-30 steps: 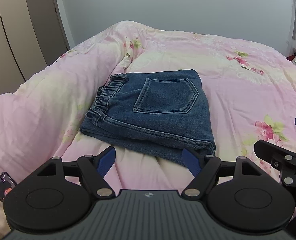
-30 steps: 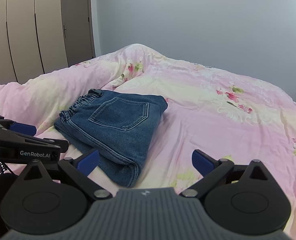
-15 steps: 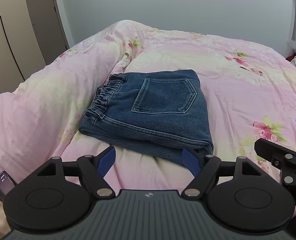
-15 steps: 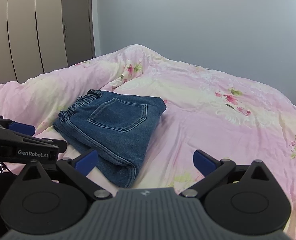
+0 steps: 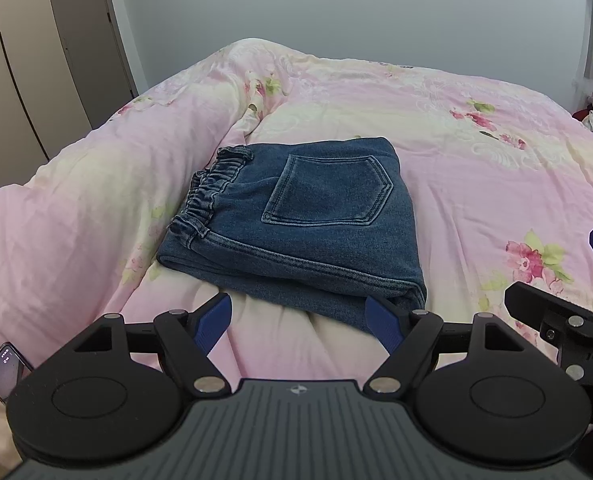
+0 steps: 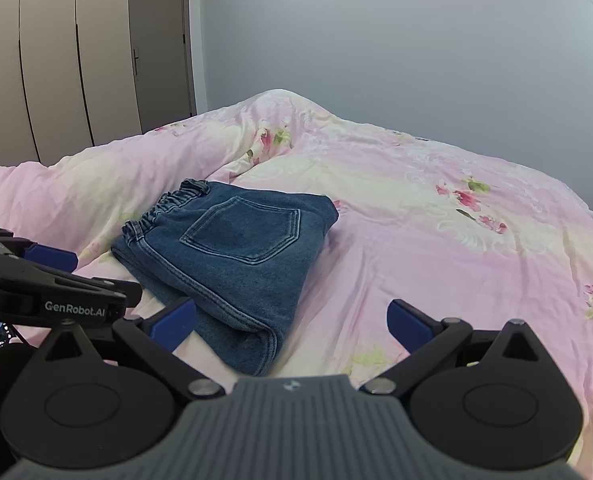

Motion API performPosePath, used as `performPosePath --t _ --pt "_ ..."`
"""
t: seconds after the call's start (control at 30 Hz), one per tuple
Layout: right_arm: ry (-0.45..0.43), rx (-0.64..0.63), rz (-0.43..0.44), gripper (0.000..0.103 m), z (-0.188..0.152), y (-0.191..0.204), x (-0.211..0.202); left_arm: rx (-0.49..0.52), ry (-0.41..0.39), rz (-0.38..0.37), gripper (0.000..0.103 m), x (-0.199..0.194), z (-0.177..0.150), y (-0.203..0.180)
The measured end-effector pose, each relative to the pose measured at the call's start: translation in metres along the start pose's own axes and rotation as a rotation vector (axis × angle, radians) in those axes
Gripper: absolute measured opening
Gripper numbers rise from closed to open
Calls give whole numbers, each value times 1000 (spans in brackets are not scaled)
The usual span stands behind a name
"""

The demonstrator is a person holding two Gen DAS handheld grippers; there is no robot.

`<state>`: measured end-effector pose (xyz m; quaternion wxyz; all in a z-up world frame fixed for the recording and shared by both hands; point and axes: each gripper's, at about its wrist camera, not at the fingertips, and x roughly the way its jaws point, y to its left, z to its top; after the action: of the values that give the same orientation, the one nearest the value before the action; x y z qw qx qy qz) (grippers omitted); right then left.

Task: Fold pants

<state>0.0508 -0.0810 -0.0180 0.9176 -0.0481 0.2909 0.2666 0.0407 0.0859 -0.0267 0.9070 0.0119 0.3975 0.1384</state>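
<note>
Denim folded on the bed, both sets of jaws standing empty

Denim pants (image 5: 300,220) lie folded into a compact rectangle on the pink floral quilt (image 5: 476,184), back pocket up and elastic waistband toward the left.

Both tools are held side by side at the near edge of the bed, angled downward toward the quilt. The left gripper (image 5: 300,320) has its jaws spread wide with nothing between the blue pads. The right gripper (image 6: 292,320) is likewise wide apart and grips nothing.

Each tool shows only partly in the other's view, cut off at the frame edge. The hands holding them are out of sight, apart from a sliver at the left edge of the right wrist view. A phone (image 5: 2,372) is half cut off by the left tool's body at lower left.

The pants' near folded edge sits just beyond the left jaws; whether its right pad touches the cloth cannot be told. From the right tool, the pants lie ahead and to the left, the near corner just beside its left pad.
</note>
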Motion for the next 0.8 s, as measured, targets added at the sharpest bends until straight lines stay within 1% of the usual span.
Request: performPosePath --t 0.8 --pt "3 -13 9 98 0 2 -1 -2 1 4 89 -1 0 2"
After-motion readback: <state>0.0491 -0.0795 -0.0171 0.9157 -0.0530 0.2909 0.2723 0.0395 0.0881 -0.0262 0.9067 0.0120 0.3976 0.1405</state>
